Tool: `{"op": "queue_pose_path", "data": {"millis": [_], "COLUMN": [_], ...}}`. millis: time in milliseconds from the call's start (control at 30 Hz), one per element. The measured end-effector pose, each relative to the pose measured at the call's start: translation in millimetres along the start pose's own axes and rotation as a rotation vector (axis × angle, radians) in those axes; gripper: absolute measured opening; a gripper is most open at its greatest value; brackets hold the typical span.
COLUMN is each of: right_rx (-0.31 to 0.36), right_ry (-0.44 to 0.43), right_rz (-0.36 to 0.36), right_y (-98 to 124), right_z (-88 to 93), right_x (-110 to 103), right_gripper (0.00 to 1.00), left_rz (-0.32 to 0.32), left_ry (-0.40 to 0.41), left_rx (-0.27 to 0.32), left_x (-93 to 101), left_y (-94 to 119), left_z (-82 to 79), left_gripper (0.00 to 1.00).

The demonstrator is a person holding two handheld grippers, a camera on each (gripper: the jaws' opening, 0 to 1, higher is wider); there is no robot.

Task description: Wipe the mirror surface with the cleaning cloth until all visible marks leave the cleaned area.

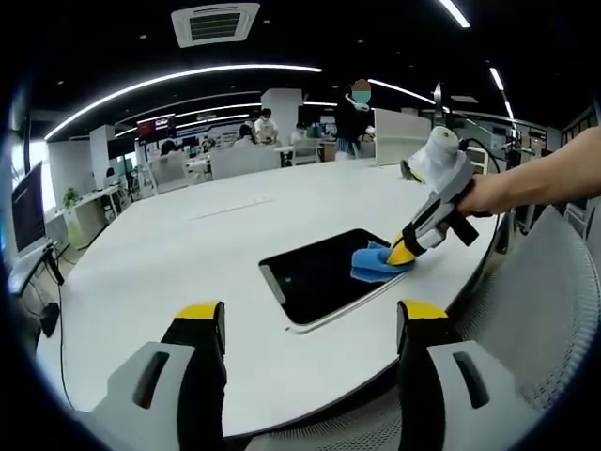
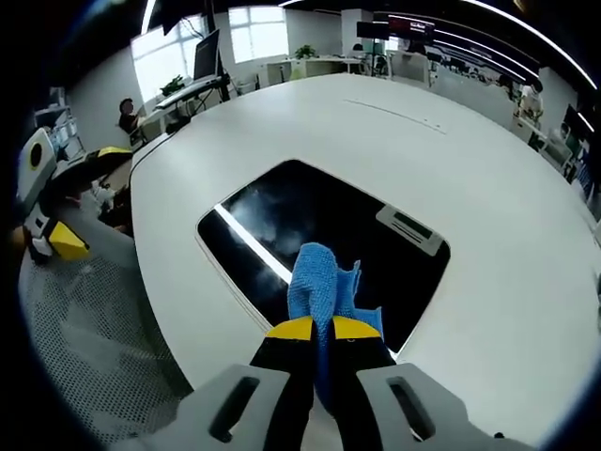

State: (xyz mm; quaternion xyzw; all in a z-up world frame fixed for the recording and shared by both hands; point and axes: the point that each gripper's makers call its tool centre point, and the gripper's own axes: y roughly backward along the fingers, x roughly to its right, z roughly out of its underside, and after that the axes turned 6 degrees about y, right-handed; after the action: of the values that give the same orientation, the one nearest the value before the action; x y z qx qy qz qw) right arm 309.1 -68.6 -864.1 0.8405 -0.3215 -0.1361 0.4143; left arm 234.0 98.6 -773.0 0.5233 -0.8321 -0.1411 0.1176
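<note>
A dark rectangular mirror point(image 1: 324, 274) lies flat on the white table point(image 1: 169, 254); in the right gripper view the mirror point(image 2: 310, 221) reflects a ceiling light strip and shows faint smudges. My right gripper point(image 2: 323, 327) is shut on a blue cleaning cloth point(image 2: 319, 274), which rests on the mirror's near edge. In the left gripper view the right gripper point(image 1: 406, 252) presses the blue cloth point(image 1: 376, 263) onto the mirror's right corner, held by a person's hand. My left gripper point(image 1: 310, 319) stands open above the table's near edge, with nothing between its fingers.
A grey mesh chair point(image 1: 535, 310) stands at the table's right edge, and the same chair point(image 2: 84, 329) appears at lower left in the right gripper view. People and desks point(image 1: 263, 127) fill the office behind. My left gripper point(image 2: 42, 202) shows at the left rim.
</note>
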Motion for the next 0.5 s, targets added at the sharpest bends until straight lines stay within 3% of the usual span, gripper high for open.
{"op": "queue_pose_path", "data": {"millis": [500], "right_rx": [0.014], "right_ry": [0.005], "right_rz": [-0.031], "right_y": [-16], "right_z": [-21.3], "right_x": [-23], "right_gripper": [0.0], "left_rz": [-0.002], "left_ry": [0.001], "left_rx": [0.004], "left_x": [-0.4], "left_y": [1], "left_z": [-0.9], "left_gripper": [0.69]}}
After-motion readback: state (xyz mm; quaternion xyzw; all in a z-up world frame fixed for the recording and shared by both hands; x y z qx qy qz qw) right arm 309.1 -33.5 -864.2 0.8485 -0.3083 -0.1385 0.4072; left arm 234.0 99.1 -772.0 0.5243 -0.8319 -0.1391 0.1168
